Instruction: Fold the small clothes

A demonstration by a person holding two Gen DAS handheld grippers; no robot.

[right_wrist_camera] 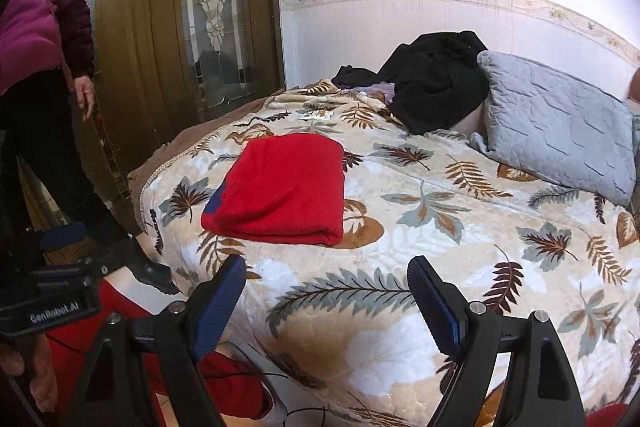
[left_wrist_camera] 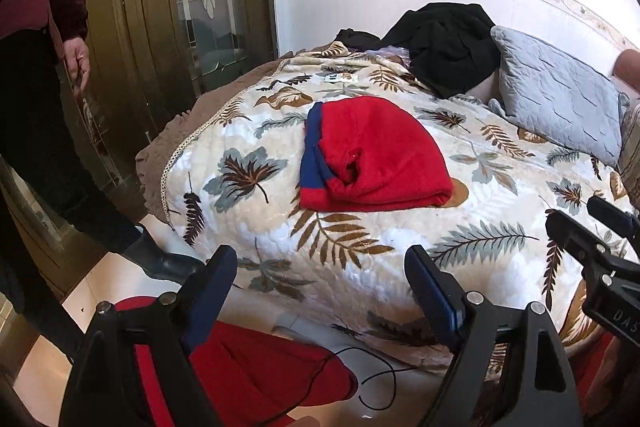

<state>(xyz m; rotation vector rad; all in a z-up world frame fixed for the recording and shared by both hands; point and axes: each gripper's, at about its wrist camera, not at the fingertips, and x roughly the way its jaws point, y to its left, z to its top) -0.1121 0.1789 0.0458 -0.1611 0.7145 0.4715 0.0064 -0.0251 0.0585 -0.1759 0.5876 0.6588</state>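
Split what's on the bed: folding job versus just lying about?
Job:
- red garment, folded on the leaf-print blanket
- left gripper and right gripper, both open and empty

Lying about:
- black clothes pile
- grey quilted pillow

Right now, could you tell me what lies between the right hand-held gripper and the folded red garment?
Only bare leaf-print blanket separates the right hand-held gripper from the red garment, as the right wrist view shows.

Bed [right_wrist_camera: 400,307]: red garment [right_wrist_camera: 280,187], black clothes [right_wrist_camera: 436,83], pillow [right_wrist_camera: 560,131].
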